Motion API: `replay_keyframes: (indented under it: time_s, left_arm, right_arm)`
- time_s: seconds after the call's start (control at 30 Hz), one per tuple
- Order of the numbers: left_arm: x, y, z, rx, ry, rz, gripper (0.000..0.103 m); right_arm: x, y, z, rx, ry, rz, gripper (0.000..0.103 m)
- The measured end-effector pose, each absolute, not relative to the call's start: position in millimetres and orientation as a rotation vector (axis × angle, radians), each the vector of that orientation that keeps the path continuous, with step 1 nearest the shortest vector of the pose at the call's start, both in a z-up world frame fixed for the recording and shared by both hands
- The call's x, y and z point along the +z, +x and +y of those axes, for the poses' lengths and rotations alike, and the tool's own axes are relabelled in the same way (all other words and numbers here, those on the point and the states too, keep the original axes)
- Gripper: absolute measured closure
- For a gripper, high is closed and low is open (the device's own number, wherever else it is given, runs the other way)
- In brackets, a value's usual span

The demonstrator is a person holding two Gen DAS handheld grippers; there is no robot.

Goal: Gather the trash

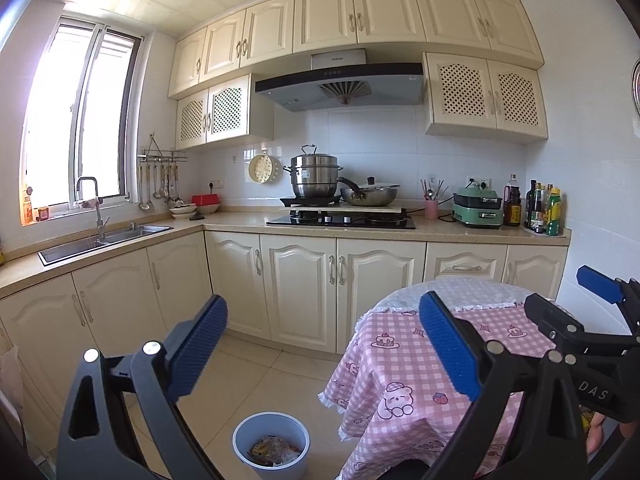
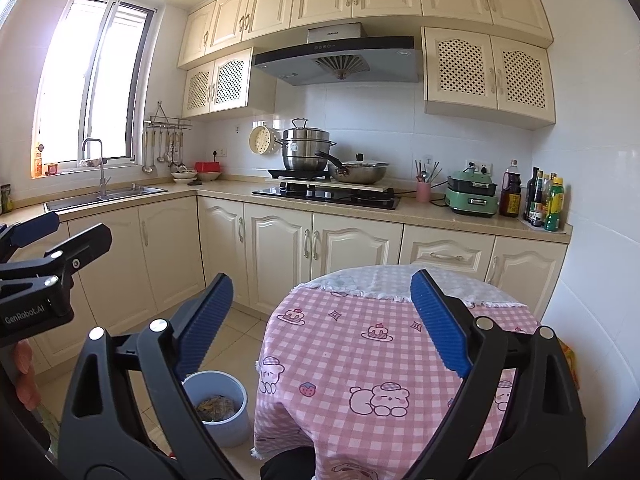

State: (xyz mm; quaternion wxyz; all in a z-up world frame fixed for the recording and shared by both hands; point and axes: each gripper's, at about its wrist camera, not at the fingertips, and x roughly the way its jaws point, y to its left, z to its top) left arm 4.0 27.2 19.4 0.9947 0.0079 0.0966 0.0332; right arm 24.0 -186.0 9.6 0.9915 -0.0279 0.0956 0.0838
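A pale round bin (image 1: 239,438) stands on the tiled floor just left of the table, with crumpled trash (image 1: 274,450) inside it. In the right wrist view the bin (image 2: 230,428) and its trash (image 2: 216,406) show behind my right gripper's left finger. My left gripper (image 1: 323,300) is open and holds nothing, raised above the bin and the table's left edge. My right gripper (image 2: 321,280) is open wide over the table with nothing between its blue pads. Each gripper also shows in the other's view: the right gripper (image 1: 556,288) and the left gripper (image 2: 82,224).
A round table (image 2: 360,360) under a pink checked cloth fills the foreground. Cream cabinets (image 1: 300,292) run along the back and left, with a sink (image 1: 100,240), a hob with pots (image 1: 340,216) and bottles (image 1: 546,210) on the counter. A hand (image 2: 24,376) grips the left tool.
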Motion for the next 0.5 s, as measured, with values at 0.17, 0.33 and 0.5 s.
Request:
replay_keyframes:
  time_s: [0.17, 0.33, 0.5]
  left_arm:
    - [18.6, 3.9, 28.6, 0.069, 0.013, 0.193, 0.008]
    - [18.7, 4.4, 29.9, 0.069, 0.012, 0.195, 0.008]
    - [17.1, 4.8, 30.6, 0.072, 0.014, 0.197, 0.008]
  right_arm:
    - [9.7, 24.3, -186.1, 0.168, -0.056, 0.192, 0.014]
    - [10.5, 24.2, -186.0, 0.168, -0.056, 0.194, 0.014]
    - [10.6, 24.3, -183.7, 0.164, -0.052, 0.197, 0.014]
